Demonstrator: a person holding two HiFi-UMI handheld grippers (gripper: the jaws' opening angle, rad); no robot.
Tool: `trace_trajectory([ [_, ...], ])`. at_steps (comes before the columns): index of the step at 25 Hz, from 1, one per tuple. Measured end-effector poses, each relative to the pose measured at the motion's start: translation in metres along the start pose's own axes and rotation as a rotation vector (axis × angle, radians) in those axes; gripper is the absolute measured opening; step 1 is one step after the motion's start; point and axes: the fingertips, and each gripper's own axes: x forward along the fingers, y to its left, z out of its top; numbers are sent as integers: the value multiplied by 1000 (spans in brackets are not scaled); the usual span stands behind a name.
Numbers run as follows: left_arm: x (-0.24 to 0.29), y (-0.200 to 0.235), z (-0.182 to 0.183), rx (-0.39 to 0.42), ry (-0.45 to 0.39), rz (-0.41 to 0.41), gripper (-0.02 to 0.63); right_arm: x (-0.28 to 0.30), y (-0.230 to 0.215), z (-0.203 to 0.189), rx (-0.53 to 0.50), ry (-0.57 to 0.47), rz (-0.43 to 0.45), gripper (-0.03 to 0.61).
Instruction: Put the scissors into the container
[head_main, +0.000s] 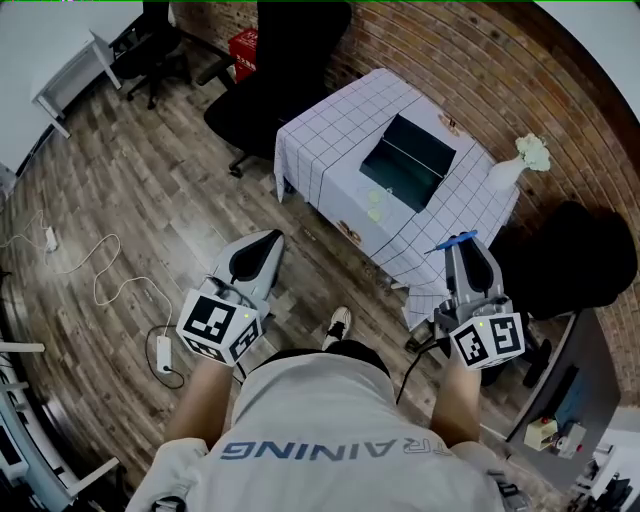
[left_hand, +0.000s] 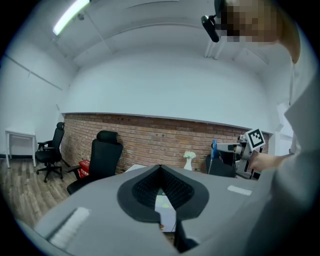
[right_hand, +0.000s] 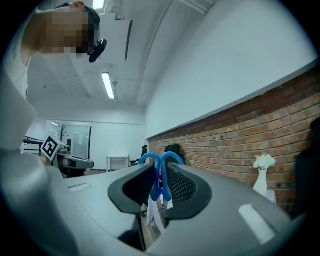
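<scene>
The right gripper (head_main: 466, 250) is clenched on the blue scissors (head_main: 450, 241), whose long axis lies crosswise at its tip, right of centre in the head view. The open container (head_main: 405, 165) sits on the table (head_main: 320, 150), up and left of them, so the right hand is nearer. The left gripper (head_main: 258, 250), lower left, is closed and empty.

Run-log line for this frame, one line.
right gripper: shut on scissors | left gripper: shut, empty | container: on table, scissors not in yet
</scene>
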Motion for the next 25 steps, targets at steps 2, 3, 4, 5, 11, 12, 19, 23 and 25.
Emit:
trace_trajectory([
  [2, 25, -4, 4, 7, 7, -9, 0, 10, -22, 2, 11, -1, -5, 98],
  [3, 37, -5, 5, 8, 11, -11, 1, 15, -32, 4, 14, -3, -3, 98],
  [4, 48, -7, 6, 10, 15, -11, 0, 20, -42, 4, 16, -4, -1, 98],
  [5, 61, -9, 8, 11, 19, -10, 0, 24, -53, 5, 18, -4, 0, 98],
  [11, 122, -25, 9, 30, 30, -25, 0, 39, -115, -3, 54, -9, -15, 98],
  [12, 124, -25, 7, 29, 27, -27, 0, 40, -116, -7, 54, -3, -16, 98],
  [19, 163, -26, 3, 0, 70, -51, 2, 64, -147, -11, 75, 35, -31, 98],
  [23, 199, -12, 4, -6, 73, -85, 2, 84, -164, -15, 65, 53, -59, 98],
  [25, 219, -3, 4, -10, 74, -115, 0, 96, -173, -17, 65, 58, -88, 98],
])
